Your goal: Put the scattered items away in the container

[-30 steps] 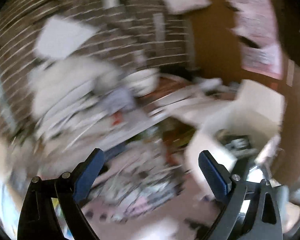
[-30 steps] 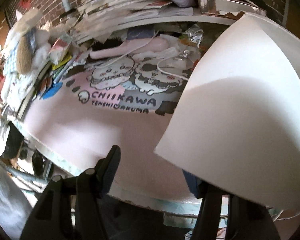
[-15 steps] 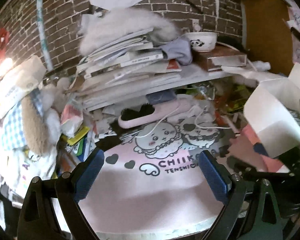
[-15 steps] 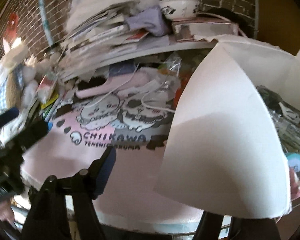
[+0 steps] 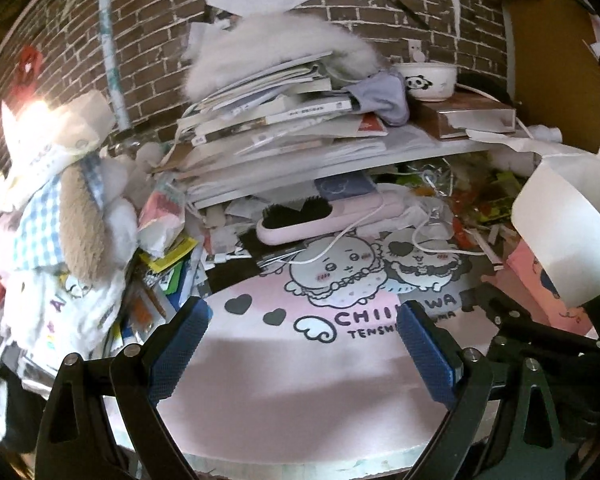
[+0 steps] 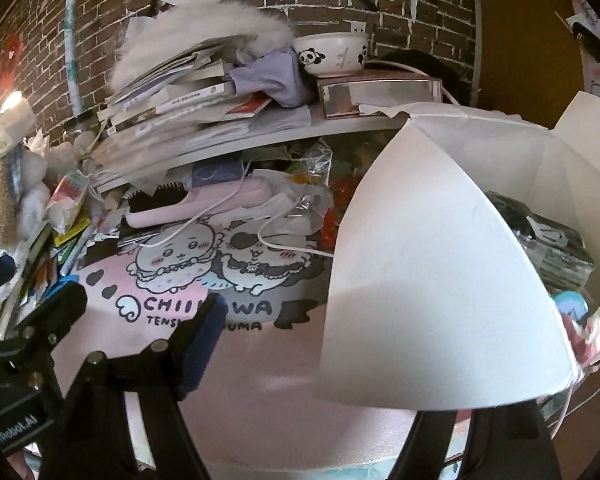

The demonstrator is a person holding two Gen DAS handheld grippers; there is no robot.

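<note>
With both tongs, left [image 5: 302, 356] and right [image 6: 312, 344], released and empty, we are between picks; next we reach for the pink brush [image 5: 324, 220] and carry it to the white box [image 6: 432, 264].

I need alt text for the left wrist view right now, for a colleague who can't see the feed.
The open left gripper with blue-padded fingers hovers empty over a pink cartoon-printed desk mat. Beyond it lie a pink hairbrush with black bristles and a white cable, under a shelf of stacked books. A white cardboard box stands at right.
</note>
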